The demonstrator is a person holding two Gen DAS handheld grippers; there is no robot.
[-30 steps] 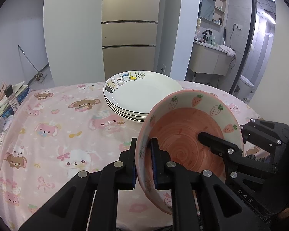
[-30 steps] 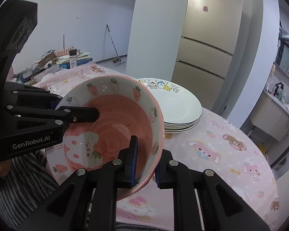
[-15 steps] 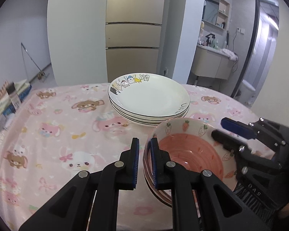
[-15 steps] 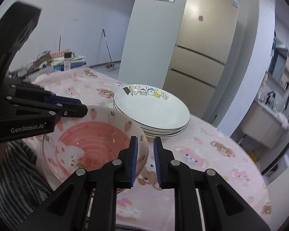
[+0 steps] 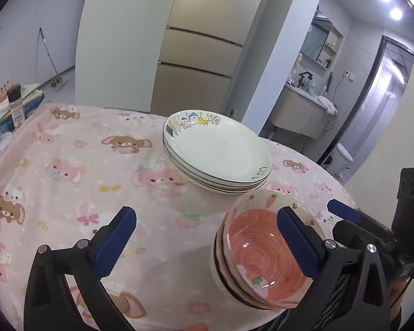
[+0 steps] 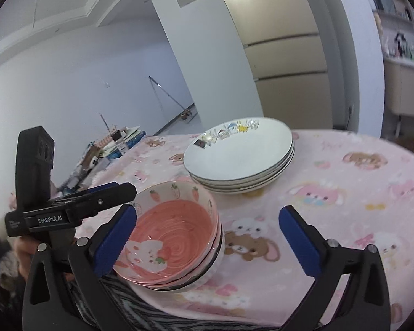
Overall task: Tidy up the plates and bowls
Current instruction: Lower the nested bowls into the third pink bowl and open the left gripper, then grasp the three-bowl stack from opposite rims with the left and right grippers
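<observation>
Now the pink bowl [image 5: 262, 256] sits on top of a small stack of bowls [image 6: 179, 248] at the near edge of the table [image 5: 69, 165], just in front of the stack of white plates [image 5: 218, 154] near the table's middle. Both grippers are opening: the left gripper [image 5: 207, 242] has its jaws spread wide, one blue pad over the bowl's rim without pressing it, and the right gripper [image 6: 207, 237] stands equally wide, gripping nothing, its left pad just beside the bowl
</observation>
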